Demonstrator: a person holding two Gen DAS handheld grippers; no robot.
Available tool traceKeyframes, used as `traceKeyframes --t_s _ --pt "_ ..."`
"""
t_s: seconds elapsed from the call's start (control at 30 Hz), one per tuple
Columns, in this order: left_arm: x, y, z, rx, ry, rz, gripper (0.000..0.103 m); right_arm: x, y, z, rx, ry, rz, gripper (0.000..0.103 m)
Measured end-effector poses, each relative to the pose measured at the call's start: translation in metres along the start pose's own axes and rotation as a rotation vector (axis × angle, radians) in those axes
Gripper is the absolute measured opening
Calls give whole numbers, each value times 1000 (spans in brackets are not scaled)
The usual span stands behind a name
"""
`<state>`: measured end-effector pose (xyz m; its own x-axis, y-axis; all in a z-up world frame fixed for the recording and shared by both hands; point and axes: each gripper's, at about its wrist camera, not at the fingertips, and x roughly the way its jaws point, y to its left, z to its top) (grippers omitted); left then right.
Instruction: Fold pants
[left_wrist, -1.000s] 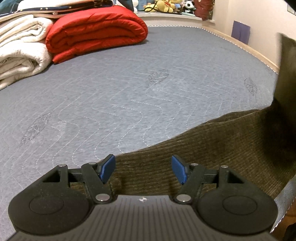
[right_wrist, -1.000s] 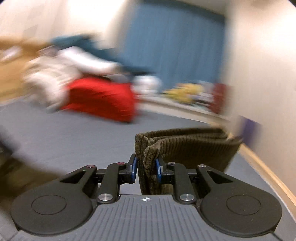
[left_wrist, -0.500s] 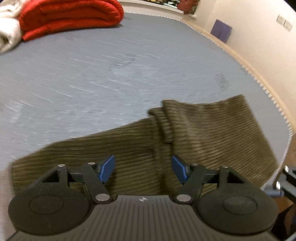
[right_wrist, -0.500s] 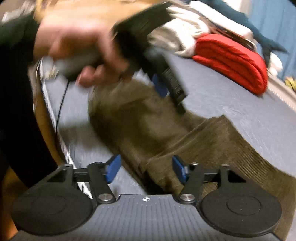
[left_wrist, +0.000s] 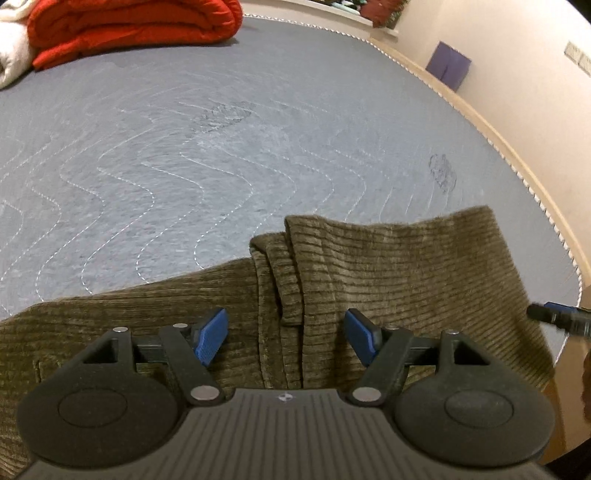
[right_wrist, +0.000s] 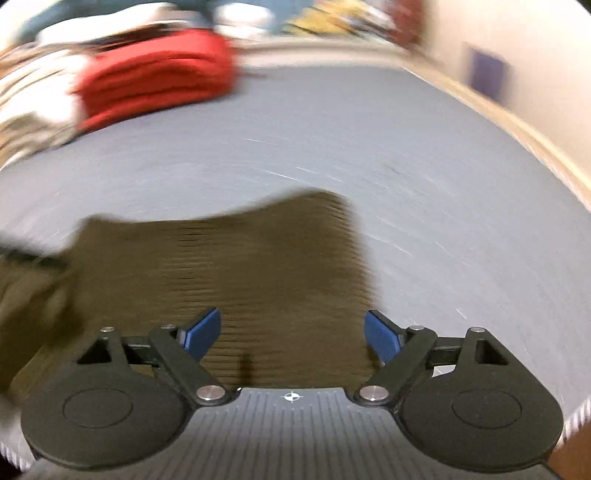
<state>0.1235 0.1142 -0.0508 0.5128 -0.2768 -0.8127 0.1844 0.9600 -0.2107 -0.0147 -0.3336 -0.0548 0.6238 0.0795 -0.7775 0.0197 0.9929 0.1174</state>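
Pants (left_wrist: 388, 266) in olive corduroy are lying across the near edge of the bed (left_wrist: 221, 147), on its grey quilted cover, with one part folded over the rest so that a thick layered edge is running up between the two halves. Seen from the left wrist, that folded edge is sitting in line with the gap of the left gripper (left_wrist: 286, 334), whose jaws are standing well apart over the cloth, the blue pads (left_wrist: 210, 336) gripping nothing. At the right rim of that view the tip of the right gripper (left_wrist: 557, 317) is showing just beside the pants' outer edge.

From the right wrist (a blurred picture) the right gripper (right_wrist: 291, 336) is hanging over the folded part of the pants (right_wrist: 229, 266), its jaws having just been opening; they are now standing very wide, with corduroy lying below and between them but free of the pads (right_wrist: 382, 339).

Far across the bed a red quilt (left_wrist: 129, 29) is lying folded, with a white blanket (left_wrist: 11, 55) just beside it. A purple panel (left_wrist: 448, 66) is leaning against the cream wall.
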Motion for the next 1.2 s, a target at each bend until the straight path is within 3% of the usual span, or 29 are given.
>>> traceKeyframes --t_s 0.07,0.13,0.27,0.37,0.53,0.7,0.9,1.03,1.2 --pt "2 -4 -2 26 4 9 75 11 -30 -3 143 76 -1 87" --pt "2 -7 -3 47 3 17 75 21 -44 -7 209 132 19 87" --pt "0 -9 -2 60 -10 24 77 35 -43 -17 153 200 73 88" --pt "-2 -8 -1 58 -18 26 80 38 -35 -13 109 203 82 87" --pt "-2 -9 -1 68 -19 28 81 28 -29 -9 92 196 107 65" --pt "-6 -8 0 67 -26 23 81 25 -26 -3 70 183 103 51" --pt "-6 -9 0 69 -27 24 82 13 -16 0 30 129 99 29" --pt "-10 -10 1 48 -30 8 82 -18 14 1 -124 16 96 23" --pt "-39 -10 7 -69 -73 -163 85 -66 75 -10 -351 -136 177 21"
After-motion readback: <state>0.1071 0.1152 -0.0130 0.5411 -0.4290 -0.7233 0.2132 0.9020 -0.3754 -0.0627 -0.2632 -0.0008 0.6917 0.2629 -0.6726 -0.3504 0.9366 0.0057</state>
